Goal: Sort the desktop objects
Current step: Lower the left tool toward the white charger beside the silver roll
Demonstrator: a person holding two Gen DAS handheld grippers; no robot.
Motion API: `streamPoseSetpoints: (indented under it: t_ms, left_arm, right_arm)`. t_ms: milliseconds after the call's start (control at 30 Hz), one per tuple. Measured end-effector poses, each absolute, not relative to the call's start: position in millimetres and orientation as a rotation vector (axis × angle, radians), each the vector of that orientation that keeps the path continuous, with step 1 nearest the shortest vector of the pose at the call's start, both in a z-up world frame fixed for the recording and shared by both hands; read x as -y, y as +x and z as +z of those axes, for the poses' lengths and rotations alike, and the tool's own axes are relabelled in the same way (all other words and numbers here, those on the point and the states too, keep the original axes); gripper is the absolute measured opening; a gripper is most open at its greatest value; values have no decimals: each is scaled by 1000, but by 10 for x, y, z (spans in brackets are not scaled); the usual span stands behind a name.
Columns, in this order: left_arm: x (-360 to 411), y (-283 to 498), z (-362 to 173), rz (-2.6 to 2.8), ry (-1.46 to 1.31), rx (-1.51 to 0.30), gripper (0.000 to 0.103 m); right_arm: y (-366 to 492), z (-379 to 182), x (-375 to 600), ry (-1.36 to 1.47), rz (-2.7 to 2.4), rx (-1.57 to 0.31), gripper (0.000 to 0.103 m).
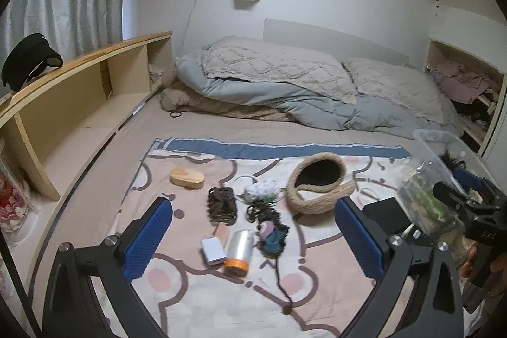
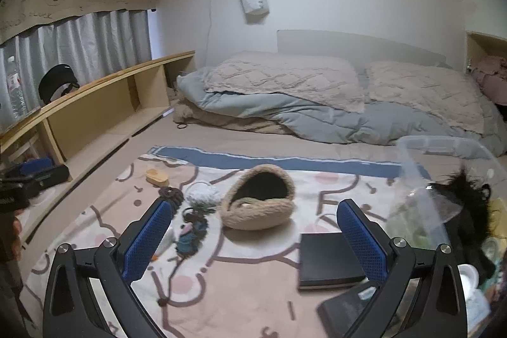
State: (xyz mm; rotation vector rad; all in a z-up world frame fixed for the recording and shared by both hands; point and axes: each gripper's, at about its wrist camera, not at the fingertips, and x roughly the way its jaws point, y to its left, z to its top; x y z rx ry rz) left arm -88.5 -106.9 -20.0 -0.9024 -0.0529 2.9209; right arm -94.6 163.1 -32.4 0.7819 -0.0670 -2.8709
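Left wrist view: the left gripper (image 1: 253, 233) hangs over the patterned cloth (image 1: 202, 300) on the bed, jaws wide apart and empty, above a silver cylinder (image 1: 240, 252), a white box (image 1: 214, 250) and a tangle of hair ties (image 1: 269, 227). The woven basket (image 1: 317, 182) lies farther right. The right gripper (image 2: 253, 239), jaws likewise apart, hovers near a black box (image 2: 329, 260), beside the clear bin (image 2: 443, 160) at right.

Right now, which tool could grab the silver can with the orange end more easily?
Probably the left tool. It is open, and the silver can lies right between its fingers. The right tool, also open, faces the fuzzy tan basket and black box.
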Motion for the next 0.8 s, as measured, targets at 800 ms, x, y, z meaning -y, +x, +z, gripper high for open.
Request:
streamPoseSetpoints:
  t_ms: [800]
  left_arm:
    - [1559,-1476,-884,3085,-916,129,78]
  right_arm:
    - [-1919,-1234,-773,905,-2760,65,96]
